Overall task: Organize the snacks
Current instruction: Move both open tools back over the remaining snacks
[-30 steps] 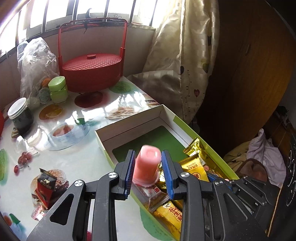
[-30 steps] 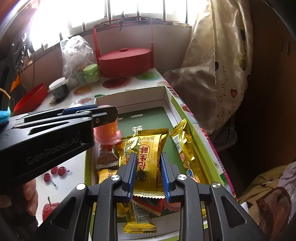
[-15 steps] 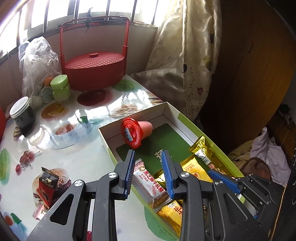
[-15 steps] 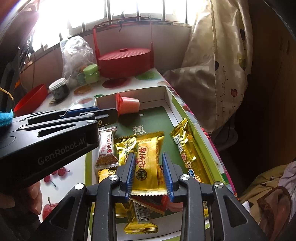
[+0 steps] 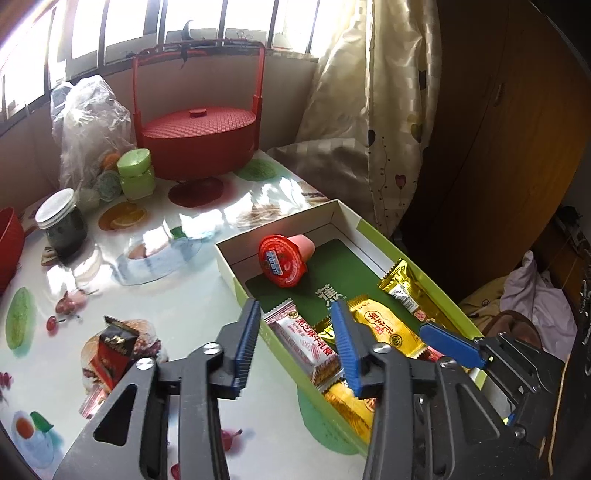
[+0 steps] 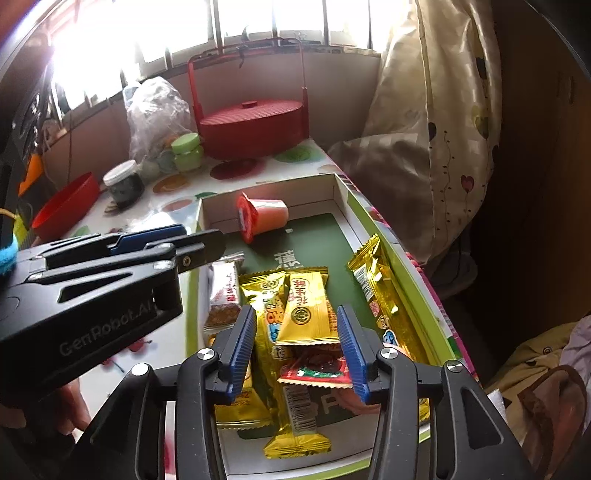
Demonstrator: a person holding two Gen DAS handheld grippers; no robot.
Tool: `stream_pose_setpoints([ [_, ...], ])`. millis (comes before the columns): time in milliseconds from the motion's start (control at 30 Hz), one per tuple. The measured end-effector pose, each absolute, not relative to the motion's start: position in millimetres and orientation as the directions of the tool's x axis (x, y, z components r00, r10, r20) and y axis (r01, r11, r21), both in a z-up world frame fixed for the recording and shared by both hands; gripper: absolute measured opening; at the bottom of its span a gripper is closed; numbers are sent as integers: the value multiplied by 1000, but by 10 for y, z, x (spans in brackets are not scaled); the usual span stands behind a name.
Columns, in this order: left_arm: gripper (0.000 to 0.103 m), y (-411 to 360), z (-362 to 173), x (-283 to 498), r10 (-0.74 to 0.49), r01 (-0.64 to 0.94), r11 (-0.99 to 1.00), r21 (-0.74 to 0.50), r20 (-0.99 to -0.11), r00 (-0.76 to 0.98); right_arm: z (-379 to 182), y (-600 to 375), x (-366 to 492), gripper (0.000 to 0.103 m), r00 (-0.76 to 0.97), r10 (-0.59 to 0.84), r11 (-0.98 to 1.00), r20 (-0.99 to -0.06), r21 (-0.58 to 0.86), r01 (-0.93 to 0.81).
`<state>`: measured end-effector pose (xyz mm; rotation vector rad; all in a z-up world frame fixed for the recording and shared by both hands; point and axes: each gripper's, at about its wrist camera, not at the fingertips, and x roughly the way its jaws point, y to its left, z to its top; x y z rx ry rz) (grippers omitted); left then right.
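Both sets of jaws have just been opening and hold nothing; the dark snack packet (image 5: 117, 345) lies on the bench (image 5: 177, 314), outside the box (image 5: 236, 284), nearest the left gripper (image 5: 295, 345).

Daylight poured in hard through the barred window (image 5: 207, 22) at the back, and I lost it to white in both views. Glare smeared across the glossy tabletop (image 5: 207, 206), washing out its print. The wooden wardrobe (image 5: 509, 129) on the right sat dim. My fisheye bent the frame edges into dark corners; the middle stayed sharp.
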<state>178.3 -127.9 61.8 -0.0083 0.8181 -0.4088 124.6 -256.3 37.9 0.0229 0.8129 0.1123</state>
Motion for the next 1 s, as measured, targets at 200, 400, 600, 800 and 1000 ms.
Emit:
stream_pose_setpoints([
  [200,42,-1139,712,1675,-355,338,926,-168,-691,630,427,-2517,1194,46,685,121,992,-718,72,-99],
  [400,43,-952,777,1594,-341,311,935,-172,-680,649,477,-2435,1149,48,692,144,989,-708,83,-121],
  [600,43,-774,806,1528,-327,285,942,-176,-672,664,509,-2338,1135,49,693,161,986,-703,88,-139],
  [800,44,-498,825,1469,-321,259,946,-194,-664,676,585,-2240,1121,52,694,211,977,-688,124,-174],
  [1000,44,-189,835,1452,-285,217,958,-185,-662,693,602,-2013,1129,53,682,254,964,-686,124,-234],
])
